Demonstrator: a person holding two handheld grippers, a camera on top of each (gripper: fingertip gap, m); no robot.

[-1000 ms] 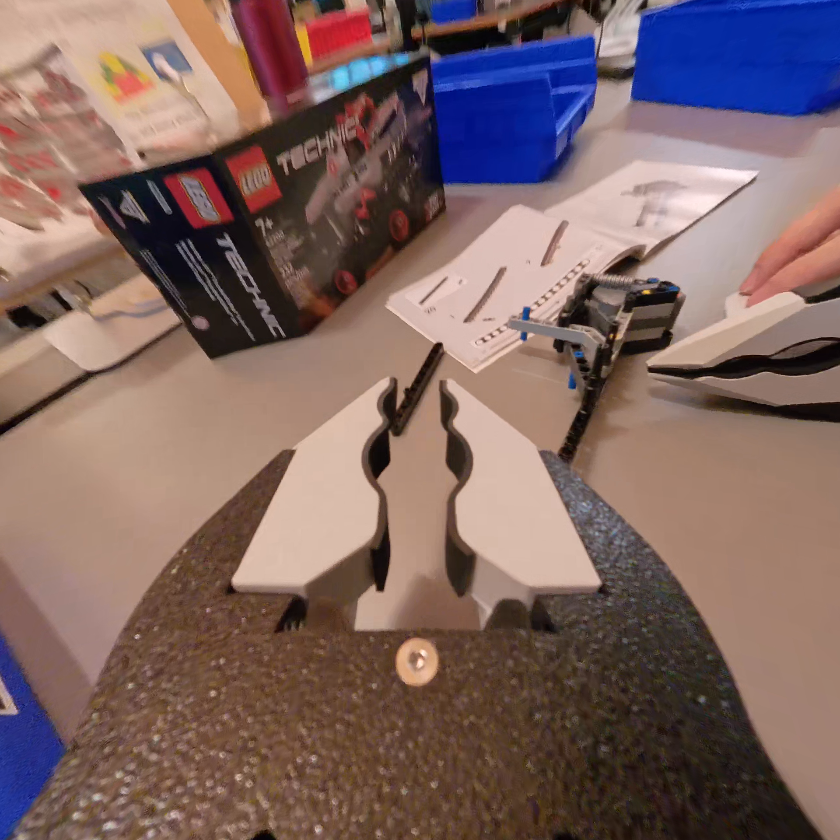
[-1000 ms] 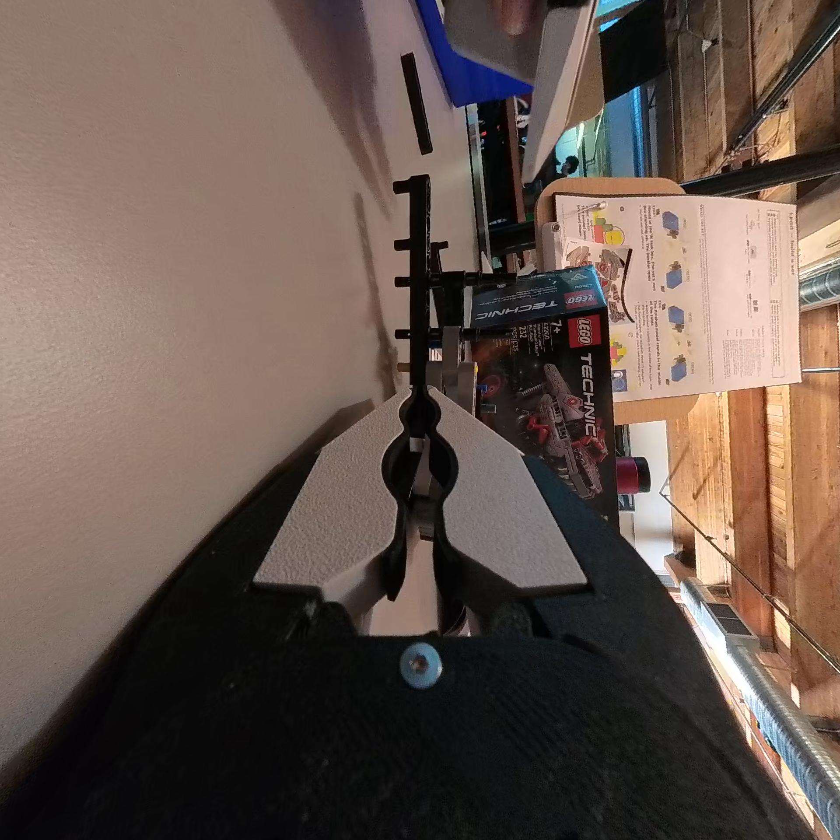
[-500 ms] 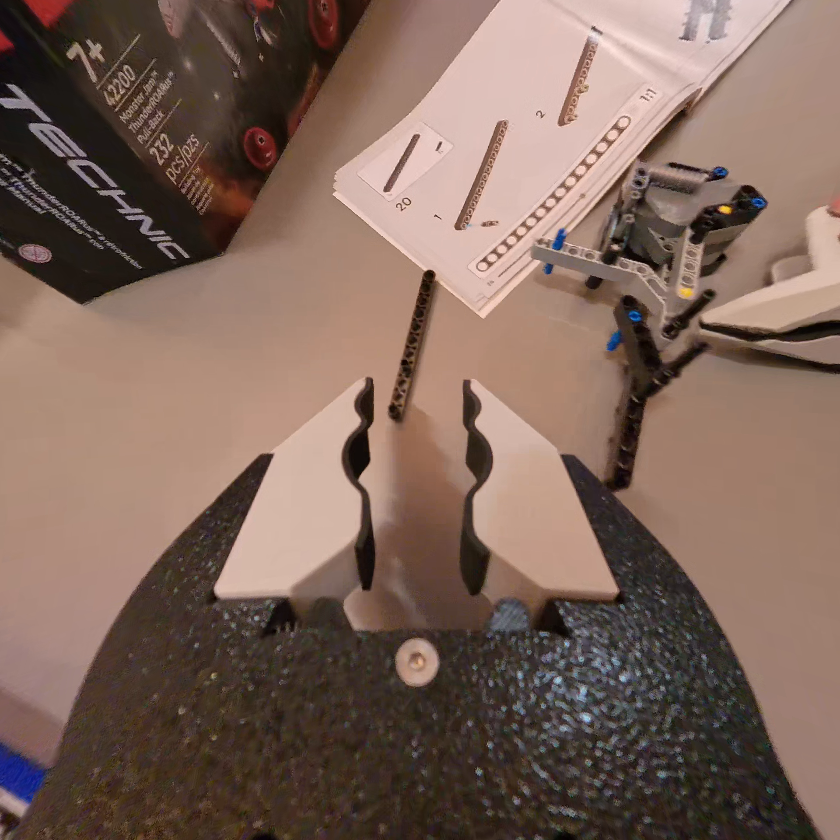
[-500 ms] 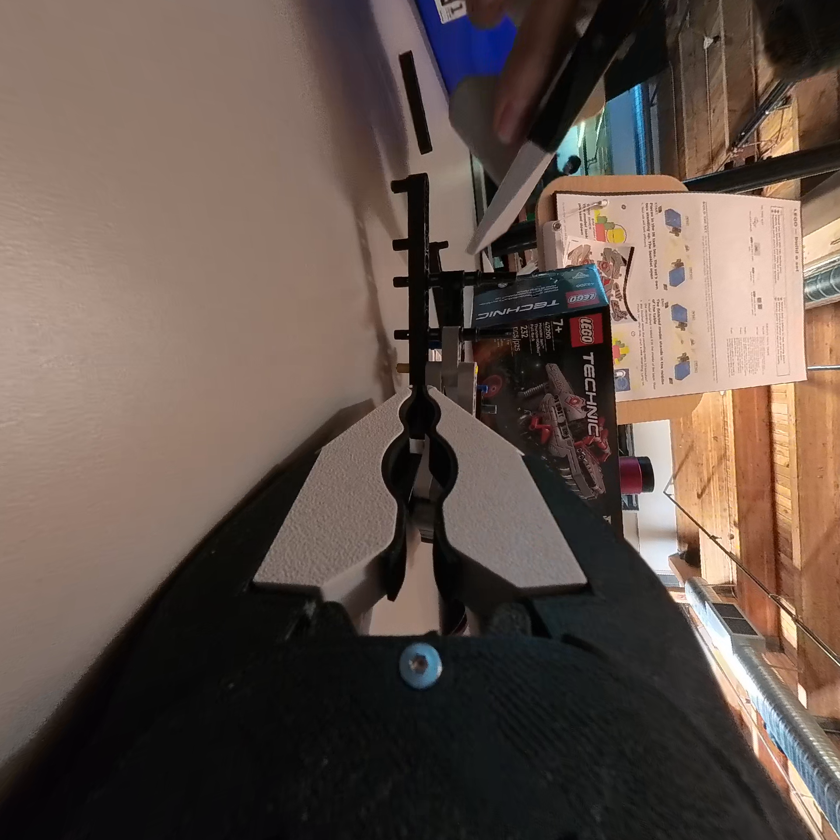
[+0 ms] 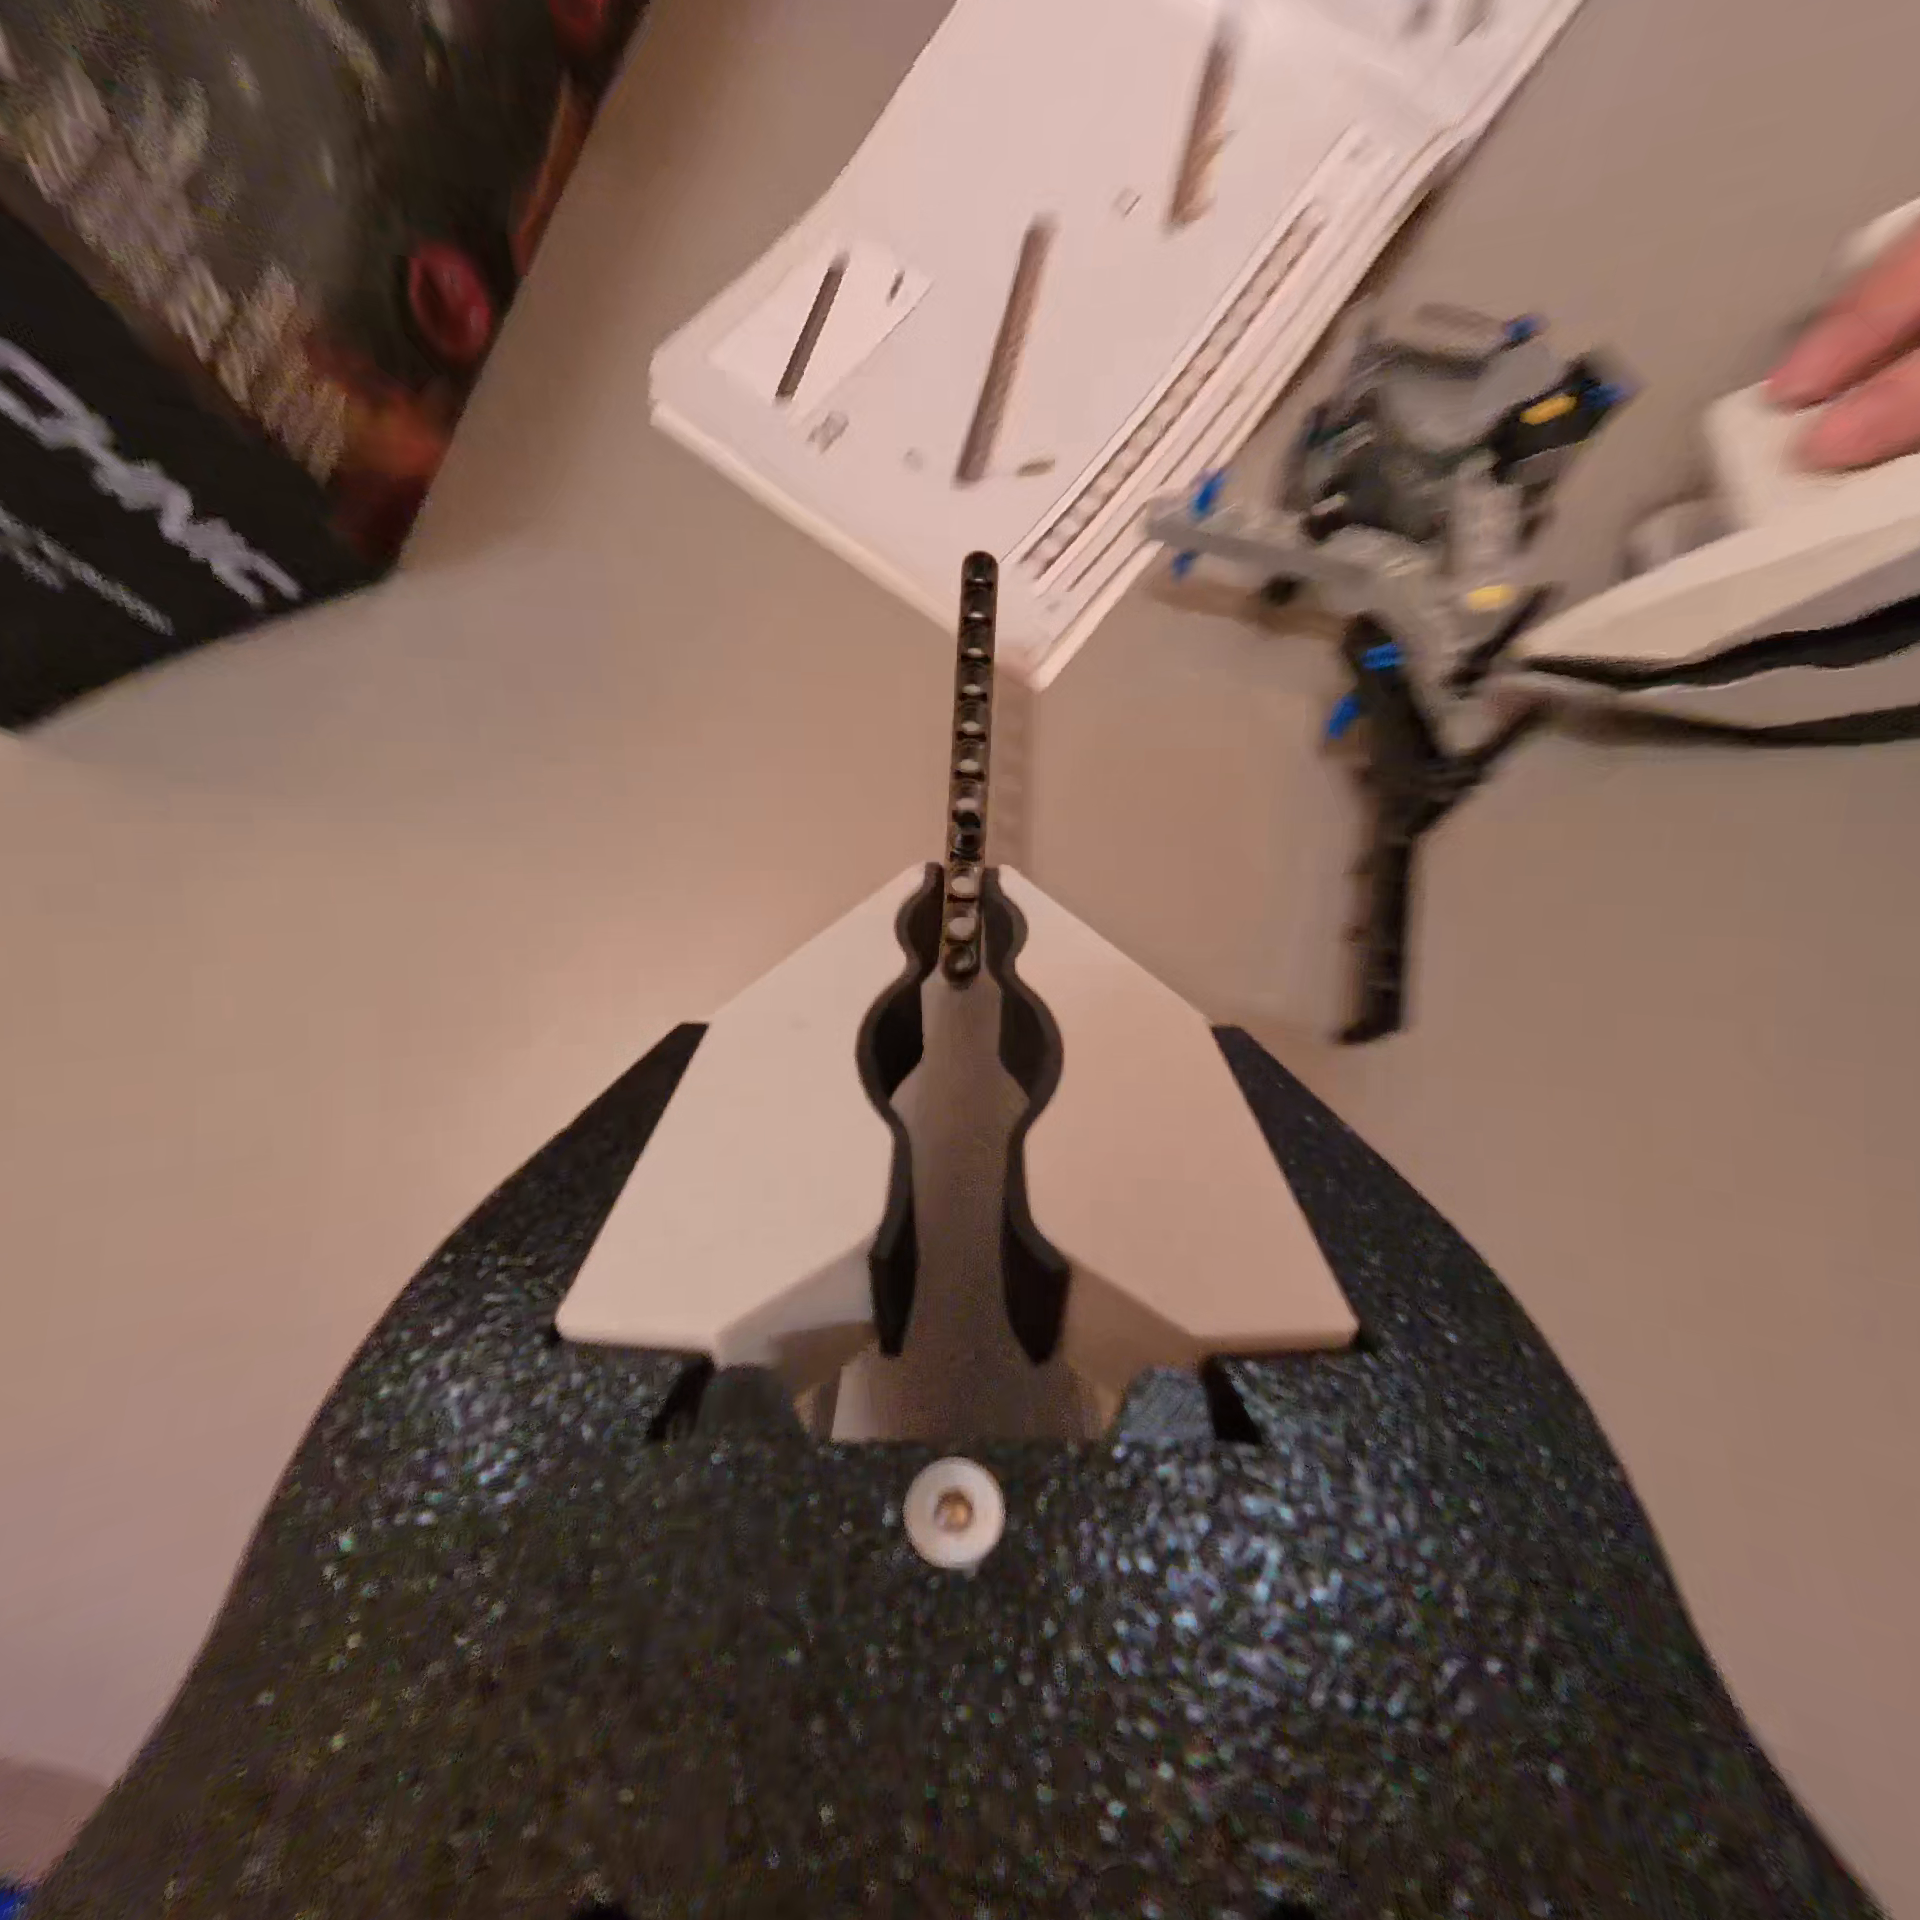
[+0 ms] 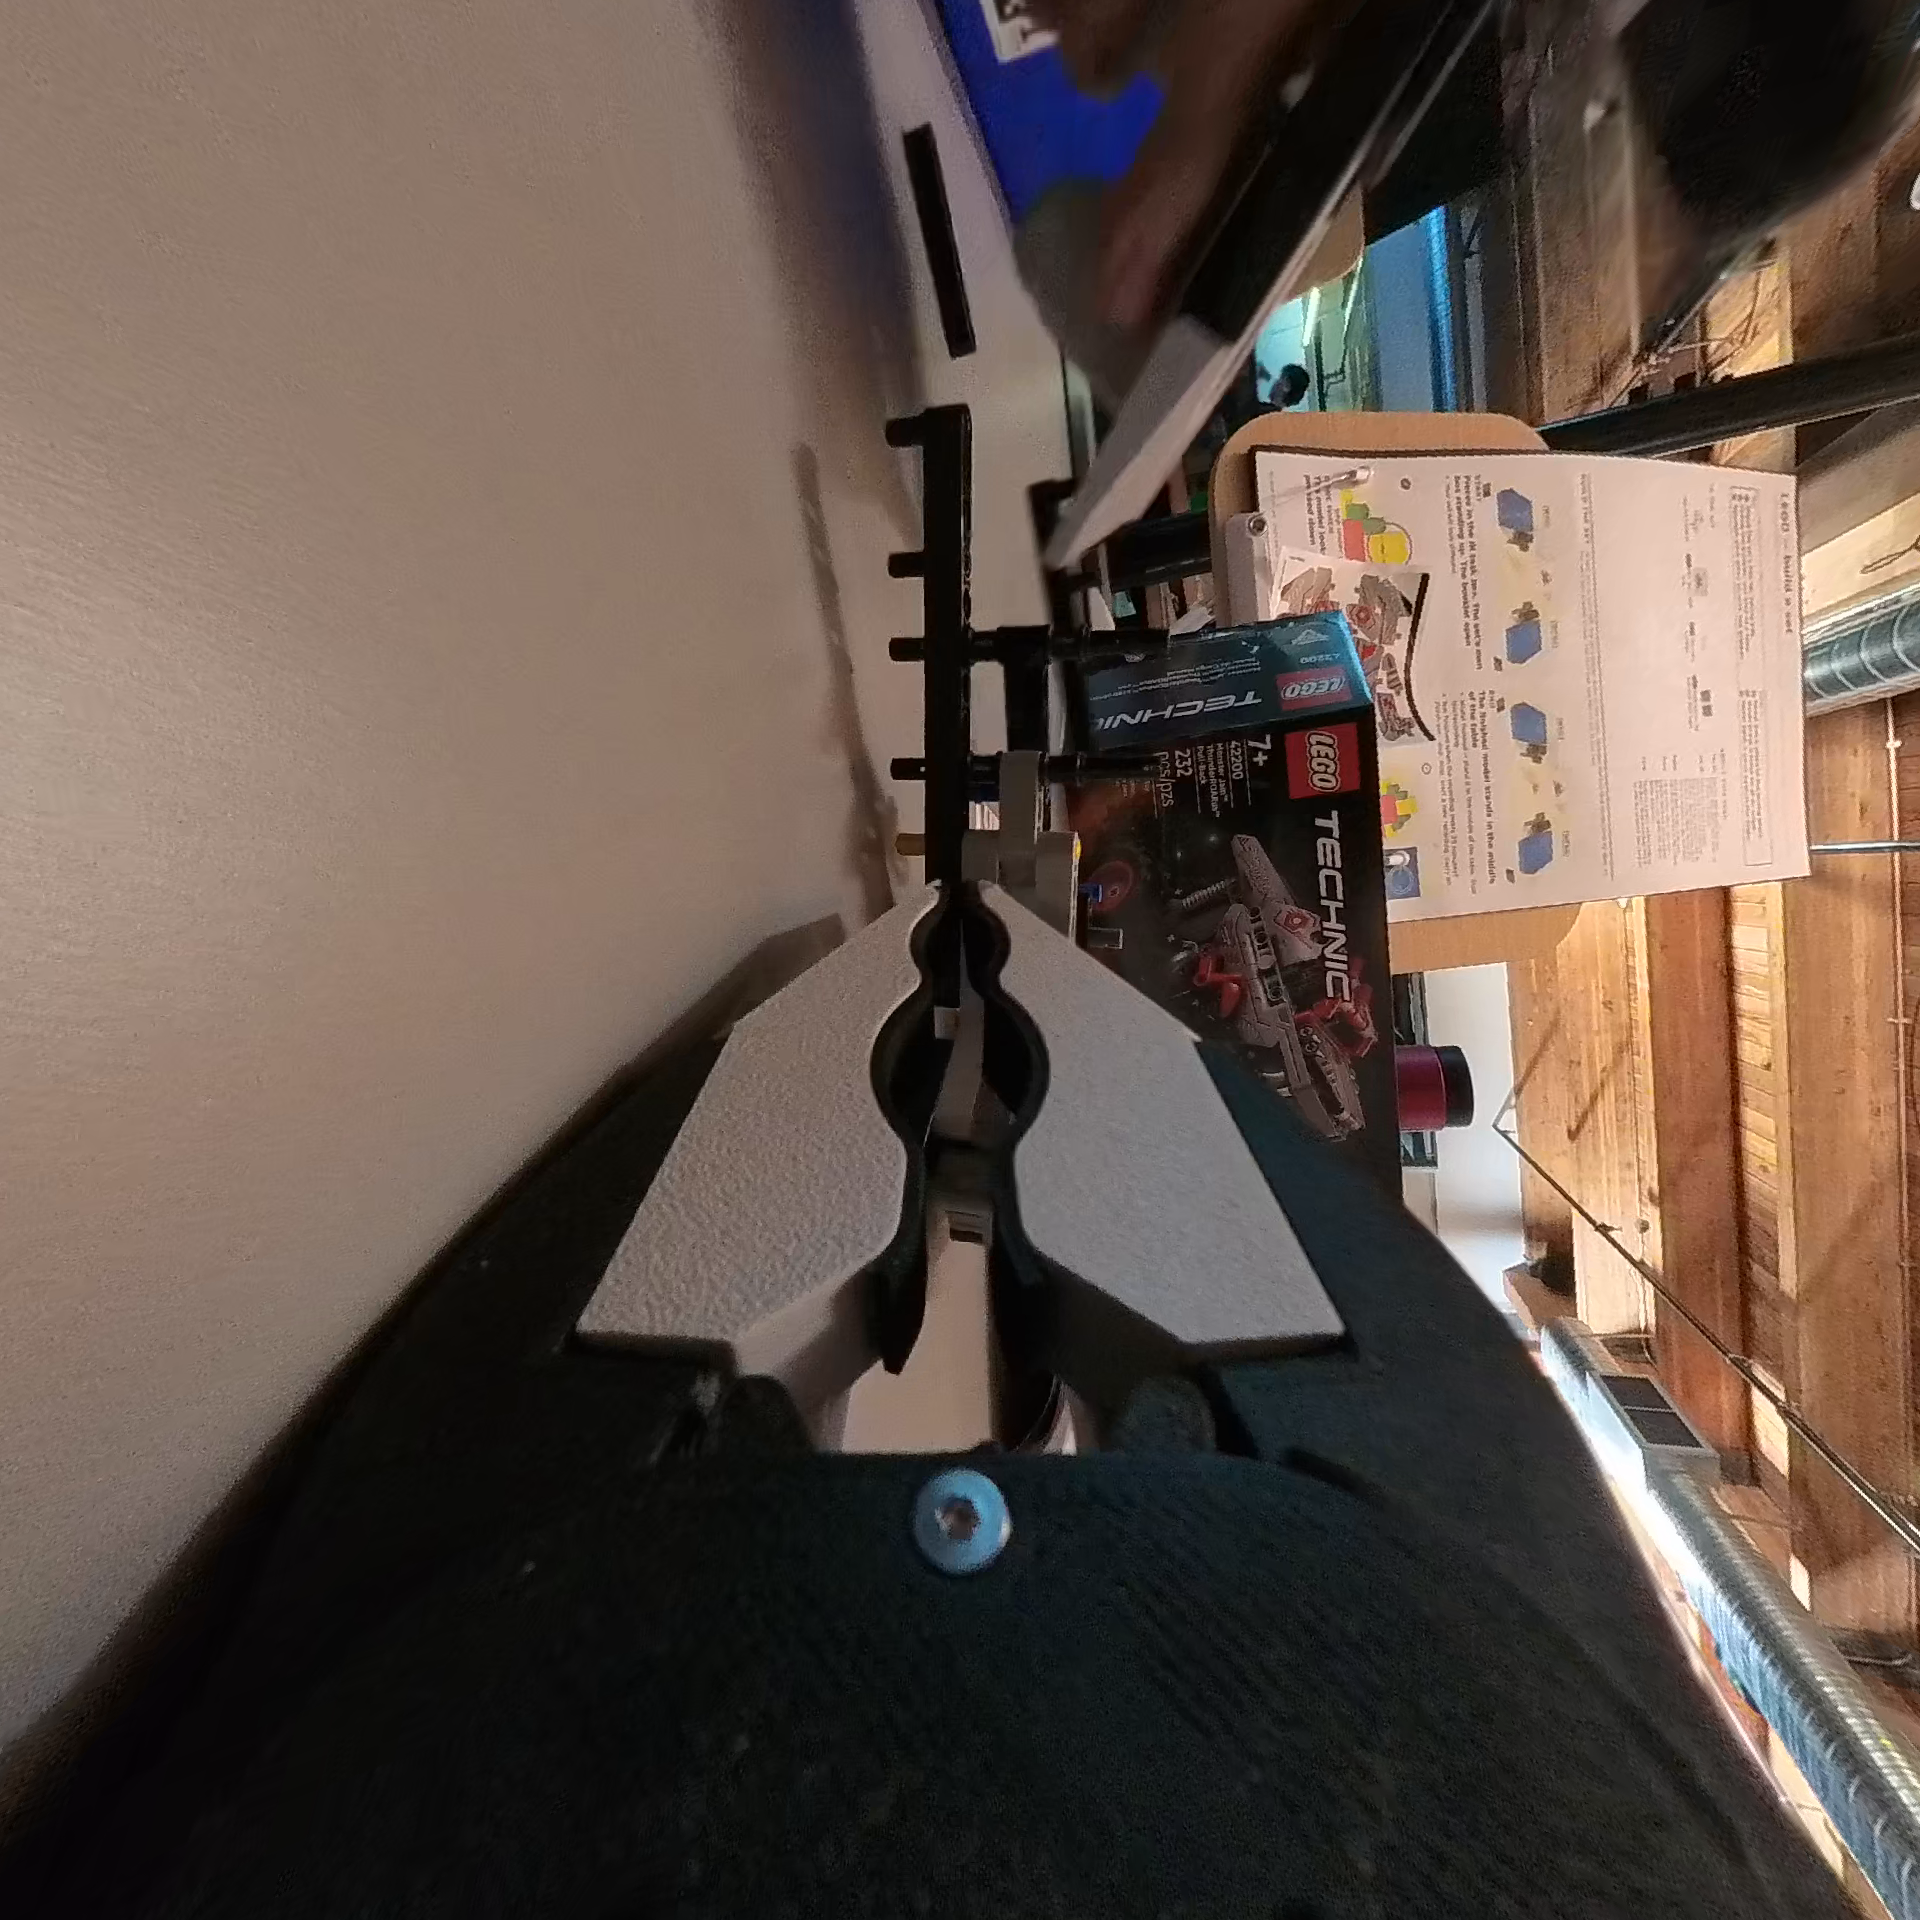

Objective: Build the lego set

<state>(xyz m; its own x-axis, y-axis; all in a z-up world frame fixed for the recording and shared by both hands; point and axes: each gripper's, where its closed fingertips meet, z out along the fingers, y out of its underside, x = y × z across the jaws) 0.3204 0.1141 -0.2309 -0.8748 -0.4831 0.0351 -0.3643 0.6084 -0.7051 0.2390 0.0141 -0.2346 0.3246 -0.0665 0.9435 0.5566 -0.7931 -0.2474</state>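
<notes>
Grey table (image 5: pixel 520 831) beneath the fingers; beyond the fingertips — a printed poster (image 6: pixel 1538 675) on its board, a maroon bottle (image 6: pixel 1434 1086) alongside.

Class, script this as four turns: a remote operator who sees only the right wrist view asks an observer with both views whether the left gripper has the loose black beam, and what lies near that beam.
Operator: In my view the right gripper clamps the part-built model, but the left one is only a blur. Has it got the loose black beam?
Observer: Yes. The left gripper is shut on the near end of the black beam, and the rest of the beam sticks out ahead of the fingertips.
Operator: What lies near the beam's far end?
Observer: The open instruction booklet lies flat on the table, its near edge beside the beam's far end.
</notes>
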